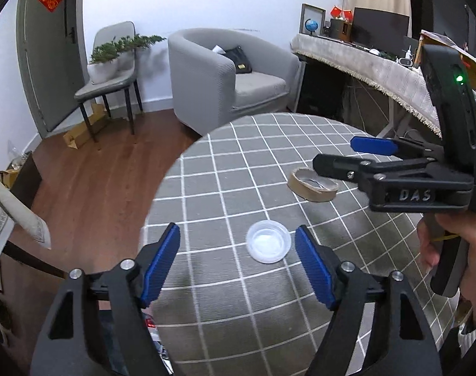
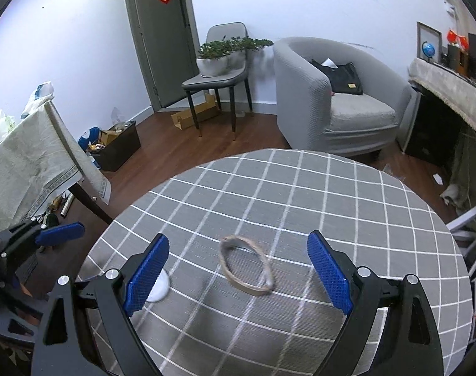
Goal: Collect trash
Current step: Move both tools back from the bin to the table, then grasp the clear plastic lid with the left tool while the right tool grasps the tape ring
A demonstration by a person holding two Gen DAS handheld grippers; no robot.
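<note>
A clear round plastic lid (image 1: pixel 268 245) lies on the round table with the grey checked cloth (image 1: pixel 231 172). My left gripper (image 1: pixel 238 263) is open and empty, its blue pads either side of the lid, which sits nearer the right pad. A flattened brown tape-roll ring (image 1: pixel 313 185) lies further right. In the right wrist view the ring (image 2: pixel 245 264) lies between the open pads of my right gripper (image 2: pixel 238 275), slightly ahead. The lid (image 2: pixel 159 285) peeks out behind the left pad. The right gripper also shows in the left wrist view (image 1: pixel 341 153), above the ring.
A grey armchair (image 2: pixel 338 100) and a grey chair with a potted plant (image 2: pixel 219 59) stand beyond the table. A cloth-covered desk (image 1: pixel 379 69) is at the right. A draped table (image 2: pixel 28 163) and a box of clutter (image 2: pixel 116 147) are at the left.
</note>
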